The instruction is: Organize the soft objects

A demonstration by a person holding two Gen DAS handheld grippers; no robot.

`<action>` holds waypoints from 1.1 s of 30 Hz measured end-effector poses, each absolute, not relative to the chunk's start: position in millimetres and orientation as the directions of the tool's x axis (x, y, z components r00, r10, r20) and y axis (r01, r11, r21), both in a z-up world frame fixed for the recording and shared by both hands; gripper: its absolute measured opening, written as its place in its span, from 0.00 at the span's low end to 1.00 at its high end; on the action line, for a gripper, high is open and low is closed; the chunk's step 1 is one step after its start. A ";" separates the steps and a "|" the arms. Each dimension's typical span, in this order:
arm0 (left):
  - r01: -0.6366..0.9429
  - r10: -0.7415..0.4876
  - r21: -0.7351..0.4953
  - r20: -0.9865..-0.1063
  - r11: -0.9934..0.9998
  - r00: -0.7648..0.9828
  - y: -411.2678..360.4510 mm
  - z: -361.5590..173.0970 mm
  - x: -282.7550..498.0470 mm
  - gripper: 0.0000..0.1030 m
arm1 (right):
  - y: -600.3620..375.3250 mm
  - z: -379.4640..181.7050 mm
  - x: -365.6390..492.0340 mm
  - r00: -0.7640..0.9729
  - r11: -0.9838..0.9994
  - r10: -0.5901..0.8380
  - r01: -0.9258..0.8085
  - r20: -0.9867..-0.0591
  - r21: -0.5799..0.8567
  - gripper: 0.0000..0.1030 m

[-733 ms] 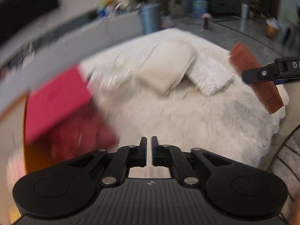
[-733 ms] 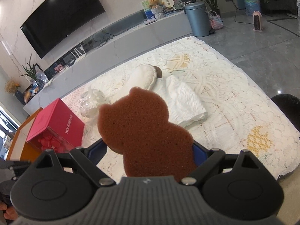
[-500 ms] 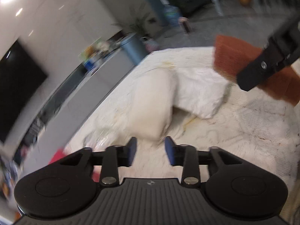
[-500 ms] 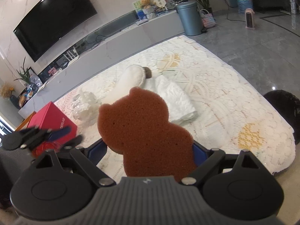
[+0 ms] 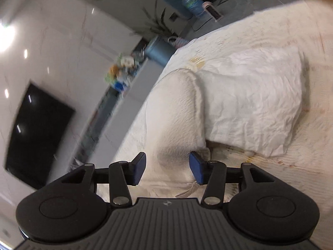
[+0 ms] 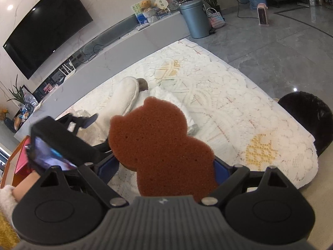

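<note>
A brown bear-shaped sponge (image 6: 162,145) stands upright in my right gripper (image 6: 164,170), which is shut on its lower part above the lace-covered table (image 6: 229,95). A cream plush roll (image 5: 172,114) (image 6: 127,95) lies beside a white folded cloth (image 5: 254,100) (image 6: 164,95) mid-table. My left gripper (image 5: 167,160) (image 6: 83,118) hovers at the near end of the cream roll. Its jaws are closing, with the roll's end in the gap between the blue pads (image 5: 139,166), which do not visibly press on it.
A red box (image 6: 20,158) sits at the table's left edge behind my left gripper. A small brown item (image 6: 143,84) lies at the roll's far end. On the floor stand a black bin (image 6: 308,116) at the right and a blue-grey can (image 6: 194,18) beyond the table.
My left gripper swung away from the red box to the cream roll, and its jaws went from shut to apart. It has come into the right wrist view. The sponge stays gripped.
</note>
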State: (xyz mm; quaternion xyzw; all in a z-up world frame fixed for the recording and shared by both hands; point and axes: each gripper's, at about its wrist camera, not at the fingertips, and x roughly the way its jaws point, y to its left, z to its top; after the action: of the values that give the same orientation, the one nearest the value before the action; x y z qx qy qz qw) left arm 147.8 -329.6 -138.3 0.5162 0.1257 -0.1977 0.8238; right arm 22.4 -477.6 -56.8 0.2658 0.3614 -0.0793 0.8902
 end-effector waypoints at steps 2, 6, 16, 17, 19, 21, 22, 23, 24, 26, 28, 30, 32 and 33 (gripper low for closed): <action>0.458 -0.202 0.809 -0.411 0.368 0.889 -330.7 -142.7 144.9 0.04 | -477.5 -57.0 22.8 0.729 0.845 0.058 0.329 -0.683 0.422 0.87; 0.455 -0.215 0.769 -0.401 0.449 0.890 -319.3 -130.4 137.0 0.00 | -478.7 -58.8 21.6 0.727 0.840 0.056 0.336 -0.684 0.426 0.87; 0.493 -0.344 0.734 -0.363 0.467 0.866 -284.0 -85.0 92.6 0.01 | -475.4 -57.7 21.8 0.723 0.844 0.052 0.337 -0.689 0.418 0.87; 0.486 -0.349 0.754 -0.355 0.442 0.867 -287.3 -89.1 92.2 0.07 | -474.7 -57.3 22.2 0.723 0.844 0.050 0.337 -0.689 0.416 0.87; 0.494 -0.352 0.771 -0.369 0.402 0.860 -297.6 -101.2 98.0 0.10 | -472.7 -55.0 21.4 0.731 0.844 0.057 0.329 -0.680 0.424 0.87; 0.526 -0.339 0.757 -0.414 0.388 0.845 -306.6 -113.3 107.5 0.23 | -469.5 -53.1 20.5 0.738 0.850 0.067 0.311 -0.672 0.426 0.87; 0.531 -0.326 0.751 -0.427 0.392 0.844 -311.0 -119.0 112.4 0.26 | -469.5 -53.0 19.7 0.740 0.854 0.068 0.304 -0.669 0.423 0.87; 0.527 -0.311 0.750 -0.430 0.400 0.848 -313.9 -124.9 117.1 0.29 | -470.1 -52.9 19.1 0.742 0.856 0.068 0.300 -0.667 0.422 0.87; 0.518 -0.296 0.753 -0.428 0.405 0.854 -318.5 -130.0 121.6 0.29 | -472.3 -54.0 18.7 0.743 0.851 0.068 0.305 -0.666 0.427 0.87; 0.506 -0.273 0.757 -0.427 0.413 0.862 -324.0 -139.6 130.4 0.32 | -478.4 -57.8 18.7 0.735 0.833 0.063 0.334 -0.675 0.441 0.87; 0.498 -0.255 0.760 -0.428 0.417 0.867 -331.8 -147.4 140.0 0.42 | -482.1 -60.8 18.7 0.728 0.823 0.057 0.353 -0.683 0.444 0.87; 0.466 -0.218 0.781 -0.411 0.417 0.885 -342.2 -155.8 148.5 0.44 | -482.8 -62.3 20.2 0.725 0.824 0.061 0.352 -0.686 0.445 0.87; 0.422 -0.183 0.793 -0.381 0.439 0.906 -348.5 -159.5 151.4 0.45 | -481.6 -62.7 22.6 0.721 0.830 0.065 0.346 -0.690 0.439 0.87; 0.420 -0.182 0.789 -0.380 0.448 0.907 -350.4 -158.4 152.8 0.47 | -480.8 -62.8 23.4 0.719 0.832 0.063 0.345 -0.692 0.434 0.87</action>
State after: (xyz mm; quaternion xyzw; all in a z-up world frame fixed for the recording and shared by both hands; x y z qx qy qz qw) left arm 152.8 -350.4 -158.4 0.4942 0.1207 -0.1787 0.8422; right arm 23.4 -480.8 -62.8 0.2783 0.3662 -0.0796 0.8844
